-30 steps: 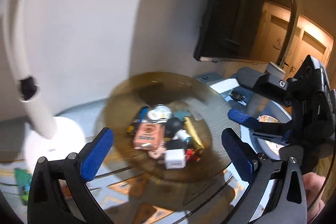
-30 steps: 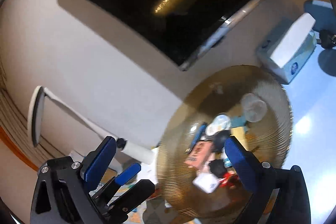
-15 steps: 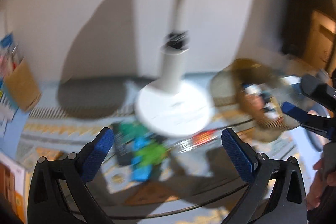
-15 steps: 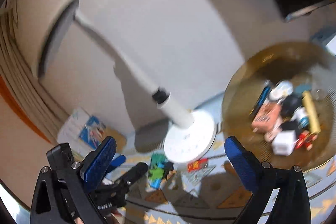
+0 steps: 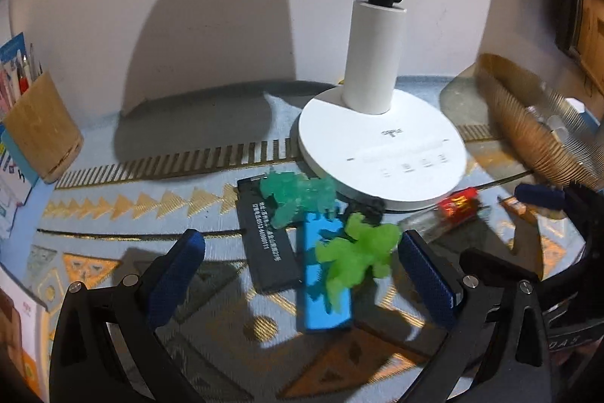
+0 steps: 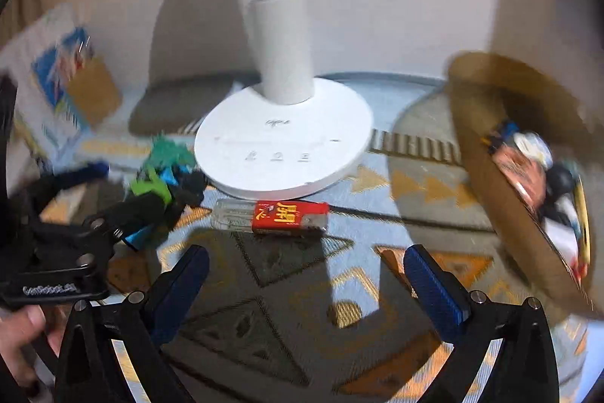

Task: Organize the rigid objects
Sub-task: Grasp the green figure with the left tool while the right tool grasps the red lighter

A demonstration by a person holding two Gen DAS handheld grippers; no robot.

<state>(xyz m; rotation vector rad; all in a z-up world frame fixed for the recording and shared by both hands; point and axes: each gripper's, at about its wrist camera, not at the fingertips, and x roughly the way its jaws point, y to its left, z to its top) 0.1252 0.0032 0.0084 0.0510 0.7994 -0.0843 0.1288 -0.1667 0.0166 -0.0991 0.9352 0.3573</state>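
Loose objects lie on the patterned mat by the lamp base: a bright green toy figure (image 5: 355, 252) on a blue flat piece (image 5: 322, 286), a teal toy figure (image 5: 298, 193) on a black flat box (image 5: 264, 237), and a red-labelled clear lighter (image 6: 279, 216), which also shows in the left wrist view (image 5: 453, 208). My left gripper (image 5: 302, 274) is open and empty, just above the green figure and blue piece. My right gripper (image 6: 305, 284) is open and empty, just short of the lighter. An amber ribbed bowl (image 6: 502, 199) at the right holds several small items.
A white lamp base (image 5: 381, 150) with its upright post stands against the wall behind the objects. A wooden pen holder (image 5: 41, 127) and a printed card stand at the far left. The wall is close behind. The amber bowl (image 5: 536, 135) sits right of the lamp.
Both views have swung left and down from the bowl to the mat. The toys and lighter by the lamp now lie right before the open jaws.
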